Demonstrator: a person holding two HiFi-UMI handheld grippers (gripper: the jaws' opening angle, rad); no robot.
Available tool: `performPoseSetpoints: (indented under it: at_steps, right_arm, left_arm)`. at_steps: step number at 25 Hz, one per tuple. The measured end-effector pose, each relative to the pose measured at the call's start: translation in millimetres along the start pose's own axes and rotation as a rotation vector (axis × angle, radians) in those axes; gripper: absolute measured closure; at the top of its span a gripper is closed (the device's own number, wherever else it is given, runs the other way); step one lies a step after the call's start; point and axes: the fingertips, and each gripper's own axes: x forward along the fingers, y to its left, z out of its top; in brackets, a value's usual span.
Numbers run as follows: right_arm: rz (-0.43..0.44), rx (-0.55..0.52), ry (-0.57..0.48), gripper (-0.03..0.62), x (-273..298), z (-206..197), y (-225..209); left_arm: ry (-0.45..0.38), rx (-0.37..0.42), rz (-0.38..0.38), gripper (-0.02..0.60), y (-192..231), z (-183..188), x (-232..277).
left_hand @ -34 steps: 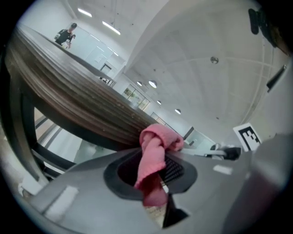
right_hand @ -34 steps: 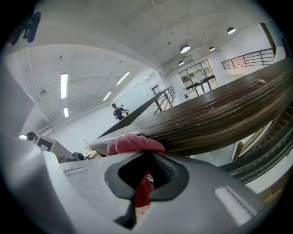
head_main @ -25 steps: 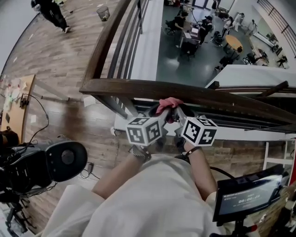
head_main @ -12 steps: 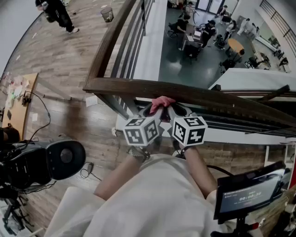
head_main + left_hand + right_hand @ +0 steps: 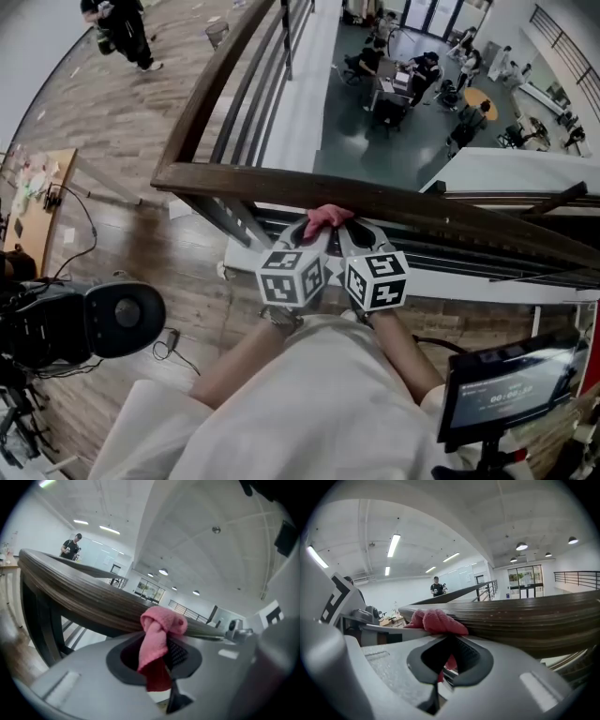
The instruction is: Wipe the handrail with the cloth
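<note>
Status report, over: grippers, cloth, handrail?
Left gripper shut on cloth. Right gripper shut on cloth too. Cloth bunched at handrail near edge. Nothing blocking the rail.

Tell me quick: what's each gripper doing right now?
Left gripper: shut on the pink cloth, at the handrail.
Right gripper: shut on the same cloth.

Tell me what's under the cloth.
The handrail: the cloth sits bunched on its near edge, pinched by the left gripper and right gripper. The wood directly beneath it is covered.
</note>
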Motion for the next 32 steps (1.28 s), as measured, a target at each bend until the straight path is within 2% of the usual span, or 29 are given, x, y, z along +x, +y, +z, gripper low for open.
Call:
performPoseSetpoints:
  at_steps: [7, 19, 25, 32]
  right_arm:
    - [-0.027, 0.031, -0.06, 0.592, -29.6, -4.8, -38.1]
    - [-0.051, -0.017, -0.079, 0.592, -86.7, -9.5, -102.6]
    - [-0.073, -0.043, -0.082, 0.591, -121.4, -9.6, -143.3]
    - [-0.144, -0.026, -0.083, 0.591, -160.8, -12.8, -195.5]
  left_arm:
    - [0.018, 0.074, -0.058, 0.495, -40.7, -14.4, 21.7]
    - [0.034, 0.152, -0.136, 0.494, -114.5, -36.0, 56.0]
    - [0.069, 0.123, -0.207, 0.494, -157.9, -48.0, 76.9]
    - [0.12, 0.151, -0.301, 0.494, -213.2, -66.0, 105.7]
